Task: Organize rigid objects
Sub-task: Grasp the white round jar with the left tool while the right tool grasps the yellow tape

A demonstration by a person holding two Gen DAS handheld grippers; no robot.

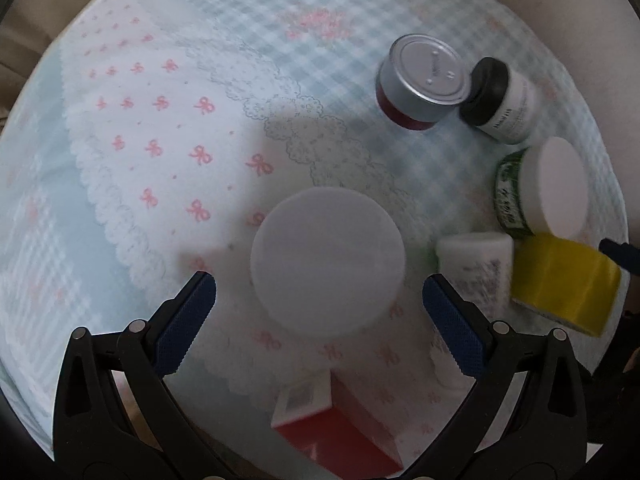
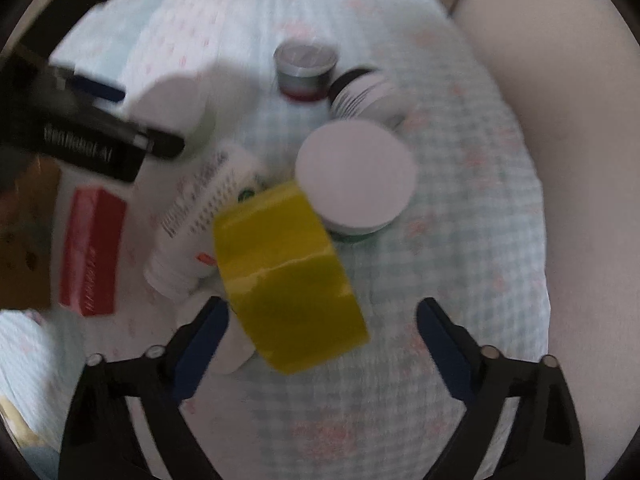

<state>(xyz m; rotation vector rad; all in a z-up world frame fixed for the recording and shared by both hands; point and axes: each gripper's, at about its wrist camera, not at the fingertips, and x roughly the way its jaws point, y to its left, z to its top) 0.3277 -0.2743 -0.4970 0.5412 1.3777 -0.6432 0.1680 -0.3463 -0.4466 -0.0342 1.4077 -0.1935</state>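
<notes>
Left tongs (image 1: 320, 312) stand wide open, gripping nothing, directly above a white round lid (image 1: 327, 261). Right tongs (image 2: 322, 334) stand open, empty; yellow tape roll (image 2: 286, 276) lies just ahead, white-lidded jar (image 2: 355, 172) beyond on the tabletop (image 2: 460, 240).

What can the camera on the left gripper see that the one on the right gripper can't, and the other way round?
Only the left view shows the left gripper from behind, its blue fingers open on either side of a white round lid, not touching it.

Only the right view shows the right gripper from behind, fingers open, the yellow tape roll between them, and the left gripper from the side.

Both show the tape roll, the silver-lidded jar, the black-capped bottle, the white-lidded green jar, the red box and the patterned cloth.
</notes>
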